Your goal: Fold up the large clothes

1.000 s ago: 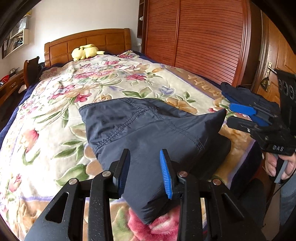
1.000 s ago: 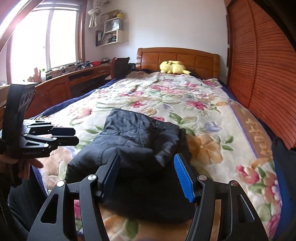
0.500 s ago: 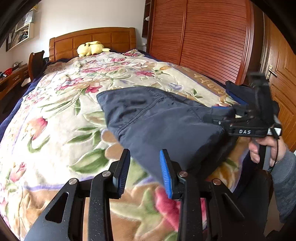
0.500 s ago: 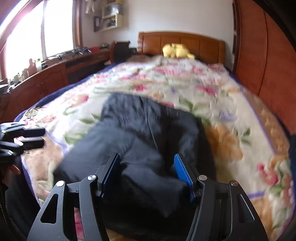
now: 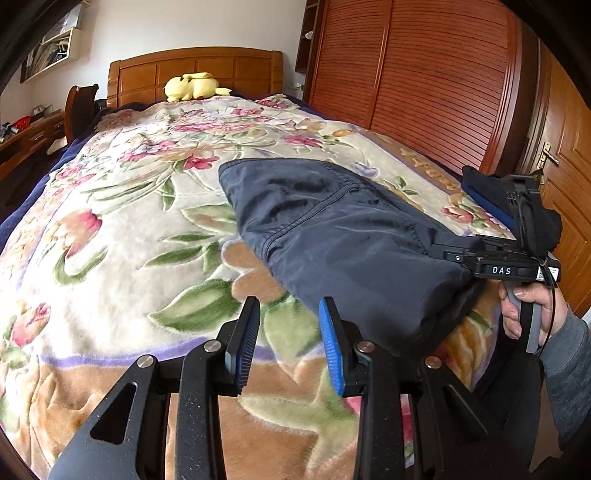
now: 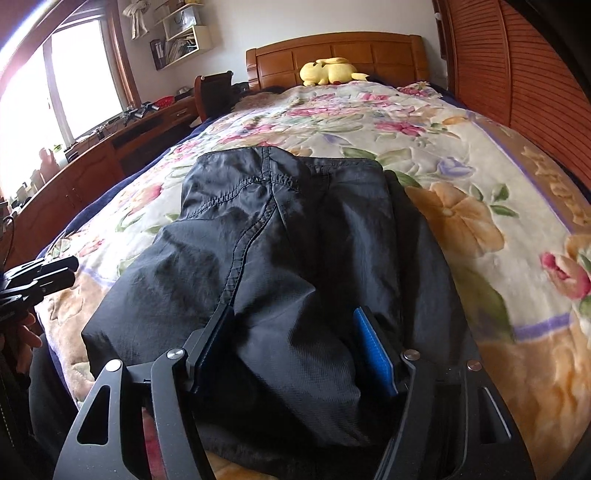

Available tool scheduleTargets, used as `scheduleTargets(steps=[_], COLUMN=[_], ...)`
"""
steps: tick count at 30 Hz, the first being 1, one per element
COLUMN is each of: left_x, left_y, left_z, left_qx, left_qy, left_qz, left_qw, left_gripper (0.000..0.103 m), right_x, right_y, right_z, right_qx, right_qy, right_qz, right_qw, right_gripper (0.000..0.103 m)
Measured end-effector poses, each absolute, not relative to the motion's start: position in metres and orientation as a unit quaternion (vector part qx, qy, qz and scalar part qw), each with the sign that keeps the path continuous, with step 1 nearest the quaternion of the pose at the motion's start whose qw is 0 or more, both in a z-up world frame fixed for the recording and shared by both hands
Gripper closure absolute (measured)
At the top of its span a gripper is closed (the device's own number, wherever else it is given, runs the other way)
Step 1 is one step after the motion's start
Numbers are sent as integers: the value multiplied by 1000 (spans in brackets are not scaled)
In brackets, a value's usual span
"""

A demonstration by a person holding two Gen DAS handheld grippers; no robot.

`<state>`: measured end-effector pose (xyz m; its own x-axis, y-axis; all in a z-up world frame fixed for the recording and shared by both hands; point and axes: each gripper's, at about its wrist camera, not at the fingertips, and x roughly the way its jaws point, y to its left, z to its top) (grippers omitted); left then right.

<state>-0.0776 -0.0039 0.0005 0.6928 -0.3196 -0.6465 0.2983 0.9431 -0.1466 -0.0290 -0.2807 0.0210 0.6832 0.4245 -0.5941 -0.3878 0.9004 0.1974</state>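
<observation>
Both tongs lowered, right tongs (image 6: 295, 347) opening around dark garment (image 5: 343, 236), left tongs (image 5: 290, 343) open, empty.

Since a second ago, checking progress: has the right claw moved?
Yes. The right claw has dropped down and forward onto the garment, away from the headboard; it is opening.

A bed (image 6: 480, 184) under a floral blanket (image 5: 129, 221) filled the room. At its far end stood a wooden headboard (image 6: 332, 51), with a yellow plush toy (image 6: 328, 72) lying just before it. Left of the bed ran a long low wooden cabinet (image 6: 92, 173) beneath a bright window (image 6: 74, 81), daylight pouring in. A wall shelf (image 6: 181, 44) hung on the white wall (image 6: 295, 18) near the headboard. Right of the bed rose a slatted wooden wardrobe (image 5: 424, 74), and past it a door (image 5: 565, 166).
</observation>
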Motion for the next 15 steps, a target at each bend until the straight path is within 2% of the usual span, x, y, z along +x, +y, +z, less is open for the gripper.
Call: scheduleTargets(steps=[7,15], left_x=[-78,-73], left_y=[1,4], left_z=[-7,-14], left_qx=[-10,-15], left_qy=[361,371], left_qz=[-158,-151], left_qw=[919,916], left_gripper=[69,69], right_x=[-38,-40], right_y=[-297,-296], right_z=[0,-1], right_qx=[82,76], right_qy=[314,314], right_qz=[238,240], right_qw=[916,915], right_gripper=[35,36])
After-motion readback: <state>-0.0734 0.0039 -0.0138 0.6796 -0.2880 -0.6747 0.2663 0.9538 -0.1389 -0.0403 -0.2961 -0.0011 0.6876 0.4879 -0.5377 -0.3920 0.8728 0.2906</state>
